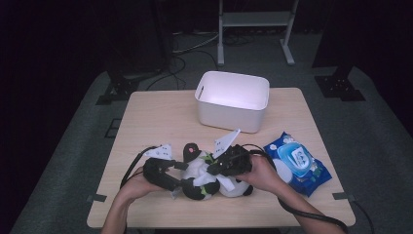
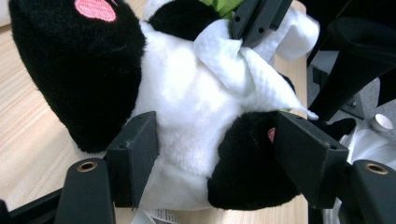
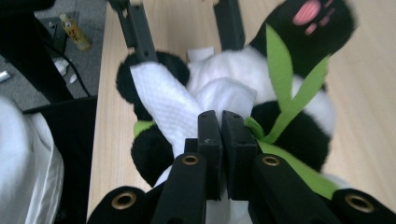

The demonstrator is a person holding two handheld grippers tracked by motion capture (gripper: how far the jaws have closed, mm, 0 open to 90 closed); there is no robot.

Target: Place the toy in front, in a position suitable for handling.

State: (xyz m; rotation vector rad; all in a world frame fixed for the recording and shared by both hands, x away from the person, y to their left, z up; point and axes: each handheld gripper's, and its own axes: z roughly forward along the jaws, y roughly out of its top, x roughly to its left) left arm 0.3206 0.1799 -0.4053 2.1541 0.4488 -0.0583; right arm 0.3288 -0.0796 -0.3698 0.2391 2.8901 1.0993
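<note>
At the near edge of the table (image 1: 160, 109), about midway along it, a plush panda (image 1: 204, 170) lies with both tools on it. The left gripper (image 1: 179, 174) comes at the toy from the left; in the left gripper view its jaws stand spread on either side of the panda's white body and a black paw, the pads close against the fur, though whether they press on it cannot be told. The right gripper (image 1: 216, 168) reaches over the toy from the right, and in the right gripper view its jaws are pressed together, pinching a white wet wipe (image 3: 170, 109) that drapes over the panda's belly beside a green felt leaf (image 3: 289, 93). A person's hands hold both tools, forearms entering from the near edge. Just right of the panda, near the right edge, lies a blue pack of wet wipes (image 1: 297, 163) with its lid flap showing. Farther back, toward the far edge and a little right of centre, stands a white plastic bin (image 1: 233, 113), open at the top.
</note>
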